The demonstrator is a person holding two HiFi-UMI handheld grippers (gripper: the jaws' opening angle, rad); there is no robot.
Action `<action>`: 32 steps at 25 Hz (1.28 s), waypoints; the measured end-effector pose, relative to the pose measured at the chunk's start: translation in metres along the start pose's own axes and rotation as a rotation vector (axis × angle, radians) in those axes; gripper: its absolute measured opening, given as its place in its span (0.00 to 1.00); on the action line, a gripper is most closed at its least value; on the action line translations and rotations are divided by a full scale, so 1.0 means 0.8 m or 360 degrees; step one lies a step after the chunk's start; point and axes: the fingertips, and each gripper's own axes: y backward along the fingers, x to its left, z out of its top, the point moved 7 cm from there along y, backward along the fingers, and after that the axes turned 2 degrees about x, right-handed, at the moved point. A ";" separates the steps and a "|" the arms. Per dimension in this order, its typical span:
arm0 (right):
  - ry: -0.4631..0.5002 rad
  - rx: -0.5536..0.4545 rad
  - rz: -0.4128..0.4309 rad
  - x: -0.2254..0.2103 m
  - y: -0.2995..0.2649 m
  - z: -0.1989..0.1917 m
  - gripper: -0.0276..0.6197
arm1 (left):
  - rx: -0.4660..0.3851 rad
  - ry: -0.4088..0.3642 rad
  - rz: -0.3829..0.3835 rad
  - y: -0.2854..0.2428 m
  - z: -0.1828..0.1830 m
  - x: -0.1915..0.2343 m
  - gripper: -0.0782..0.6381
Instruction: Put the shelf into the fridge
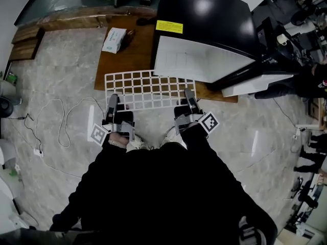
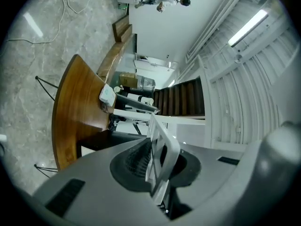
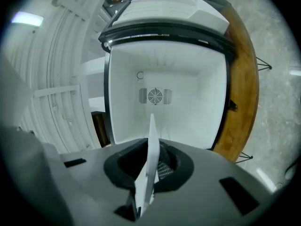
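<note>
1. White grid shelf [image 1: 148, 88] is carried flat between both grippers. It hangs over the near edge of the wooden table [image 1: 127, 57], in front of the open fridge [image 1: 204, 29].
2. Left gripper [image 1: 111, 103] holds the near left edge of the shelf. In the left gripper view the jaws stand narrow, with the pads pressed on the shelf frame [image 2: 162, 152]. The frame runs edge-on between them and away from the camera.
3. Right gripper [image 1: 190, 97] holds the near right edge. In the right gripper view the jaws are also narrow and clamp a thin white bar of the shelf [image 3: 150, 159], which stands upright in the gap.
4. The right gripper view looks straight into the white fridge interior [image 3: 197, 93]. A round fan grille [image 3: 154, 96] sits on the back wall, directly above the shelf edge in that view.
5. The fridge stands on the table with its door [image 1: 255, 83] swung out to the right. A yellow label [image 1: 169, 26] is on its black top.
6. In the head view the far right corner of the shelf lies close to the lower edge of the fridge opening. The rest of the shelf is outside it.
7. A tissue pack [image 1: 114, 40] lies on the table beyond the far left corner of the shelf, apart from it.
8. A white cable [image 1: 64, 124] loops on the marble floor, left of the left gripper.
</note>
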 end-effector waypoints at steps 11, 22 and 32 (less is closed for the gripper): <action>-0.0010 -0.0150 0.0012 0.001 0.052 0.144 0.09 | 0.0134 -0.0032 0.0019 -0.063 -0.141 0.014 0.16; -0.0049 -0.0161 0.0028 0.008 0.064 0.205 0.09 | 0.0147 -0.0063 0.0039 -0.098 -0.197 0.007 0.16; -0.0058 -0.0169 0.0044 0.015 0.050 0.238 0.09 | 0.0247 -0.0090 0.0107 -0.149 -0.208 0.011 0.16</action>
